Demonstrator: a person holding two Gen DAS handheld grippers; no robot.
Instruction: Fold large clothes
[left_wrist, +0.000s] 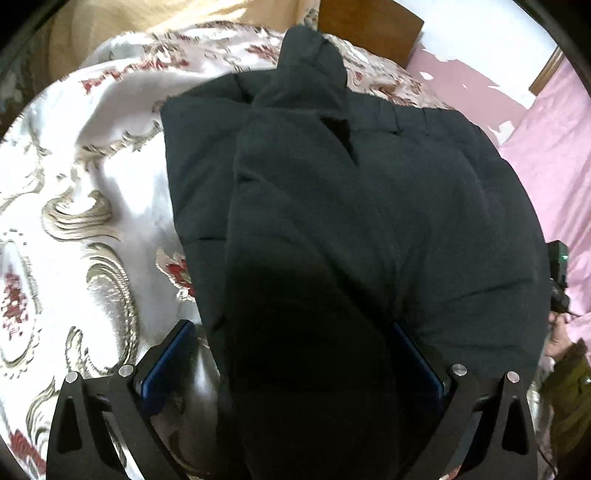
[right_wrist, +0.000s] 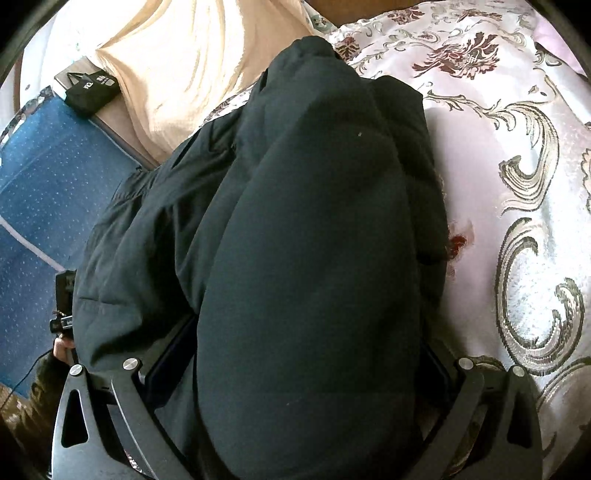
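A large dark padded jacket (left_wrist: 351, 206) lies bunched on a bed with a white floral cover (left_wrist: 81, 192). In the left wrist view a thick fold of the jacket runs between my left gripper's (left_wrist: 295, 343) blue-padded fingers (left_wrist: 170, 362), which stand wide apart around it. In the right wrist view the jacket (right_wrist: 303, 236) fills the middle, and a puffy fold sits between my right gripper's (right_wrist: 303, 354) fingers (right_wrist: 173, 354), also spread wide. The fingertips are partly hidden by the fabric.
A beige blanket (right_wrist: 177, 66) lies at the bed's far end. A pink sheet (left_wrist: 546, 155) and a wooden headboard (left_wrist: 369, 29) show at the right of the left view. A blue mat (right_wrist: 51, 192) and a small black pouch (right_wrist: 92, 90) lie left of the bed.
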